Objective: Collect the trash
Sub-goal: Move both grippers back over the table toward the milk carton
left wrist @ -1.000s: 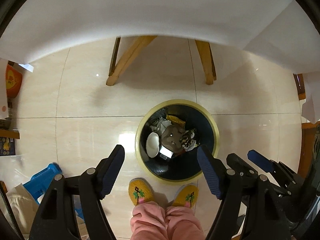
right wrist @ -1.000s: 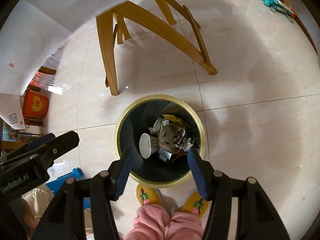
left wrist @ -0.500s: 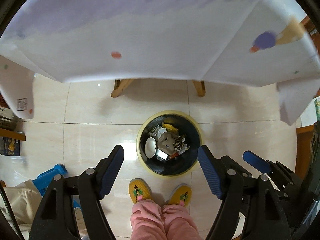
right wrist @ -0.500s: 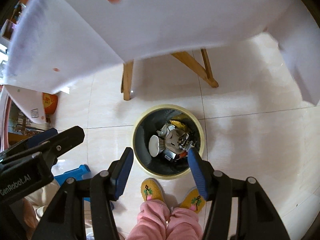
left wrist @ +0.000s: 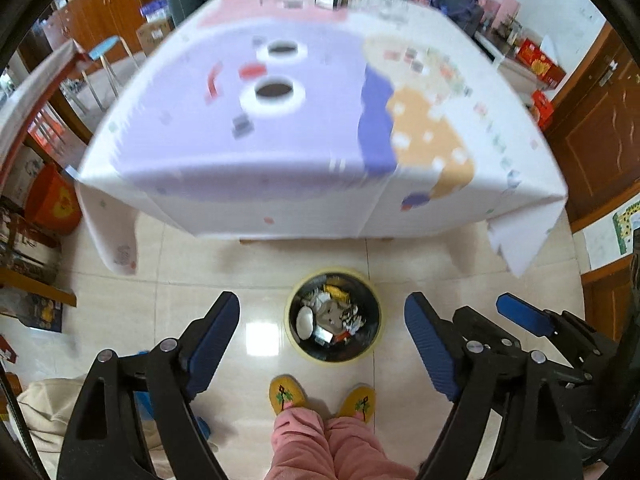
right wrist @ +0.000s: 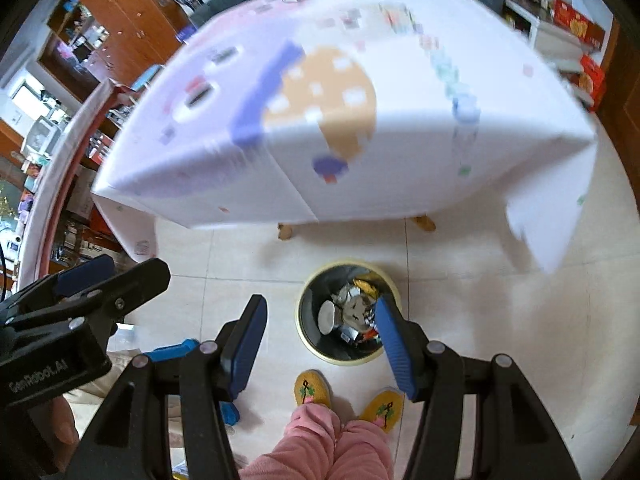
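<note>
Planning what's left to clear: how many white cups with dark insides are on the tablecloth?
2. One cup sits on the purple area of the tablecloth, left of centre; the other cup stands just beyond it. The view is blurred, so more may go unseen.

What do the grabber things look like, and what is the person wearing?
Each grabber has black plastic arms with round silver bolts and two long blue ribbed pads. The left gripper shows in its own view; the right gripper in its own. White lettering marks the left one's black body. The person wears pink trousers and yellow slippers with small tree patterns.

Trash bin (left wrist: 334, 354) on tiled floor (left wrist: 224, 276)
</note>
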